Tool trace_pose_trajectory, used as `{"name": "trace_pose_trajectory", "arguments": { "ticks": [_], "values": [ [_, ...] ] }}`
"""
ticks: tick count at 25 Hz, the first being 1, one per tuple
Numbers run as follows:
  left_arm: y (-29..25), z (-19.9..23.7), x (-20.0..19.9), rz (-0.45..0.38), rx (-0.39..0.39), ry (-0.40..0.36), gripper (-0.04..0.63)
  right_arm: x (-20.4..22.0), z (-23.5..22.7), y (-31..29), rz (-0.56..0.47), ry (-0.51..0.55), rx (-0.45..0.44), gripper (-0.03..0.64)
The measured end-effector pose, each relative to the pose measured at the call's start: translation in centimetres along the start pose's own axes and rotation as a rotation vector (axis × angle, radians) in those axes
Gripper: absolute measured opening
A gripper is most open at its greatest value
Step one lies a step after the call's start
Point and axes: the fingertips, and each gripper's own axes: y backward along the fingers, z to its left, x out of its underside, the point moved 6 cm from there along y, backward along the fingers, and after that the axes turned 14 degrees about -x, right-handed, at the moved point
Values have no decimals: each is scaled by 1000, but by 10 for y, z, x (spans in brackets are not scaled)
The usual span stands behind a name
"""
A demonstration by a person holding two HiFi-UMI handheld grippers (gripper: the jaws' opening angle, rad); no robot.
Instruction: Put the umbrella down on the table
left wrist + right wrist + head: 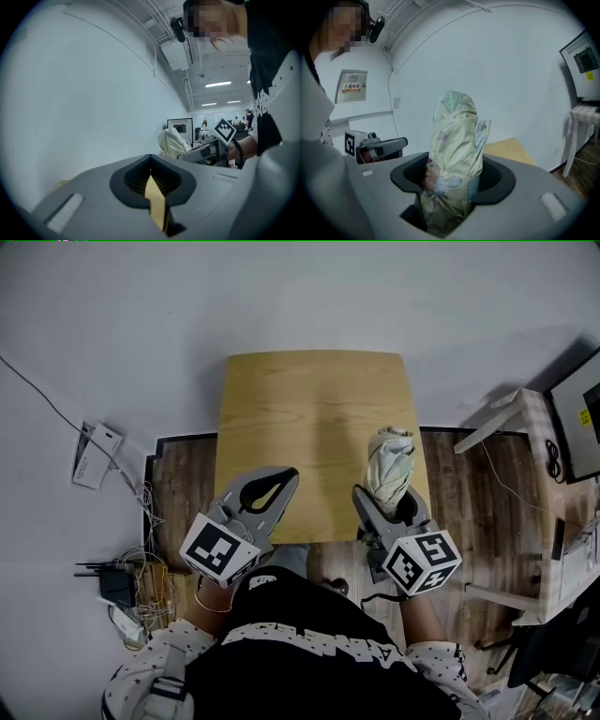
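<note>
The folded pale yellow-green umbrella [390,460] stands upright between the jaws of my right gripper [386,502], which is shut on its lower part. It is held above the near right part of the wooden table [309,409]. The right gripper view shows the umbrella [454,136] filling the hollow of that gripper [454,171], with the table [511,147] behind it. My left gripper [289,474] hovers over the table's near left edge, shut with nothing in it. From the left gripper [150,159] the umbrella [172,143] shows to the right.
A router and tangled cables [127,582] lie on the floor at the left, with a white box [94,456] above them. A white desk with a monitor [572,423] stands at the right. A white wall lies behind the table.
</note>
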Motion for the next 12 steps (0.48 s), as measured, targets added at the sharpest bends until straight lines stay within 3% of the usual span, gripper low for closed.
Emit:
{"name": "trace_pose_trajectory", "arguments": {
  "ticks": [12],
  "values": [
    [-34,46,15,10,-8,46,-3,5,-29,-51,72,-32,21,305]
  ]
}}
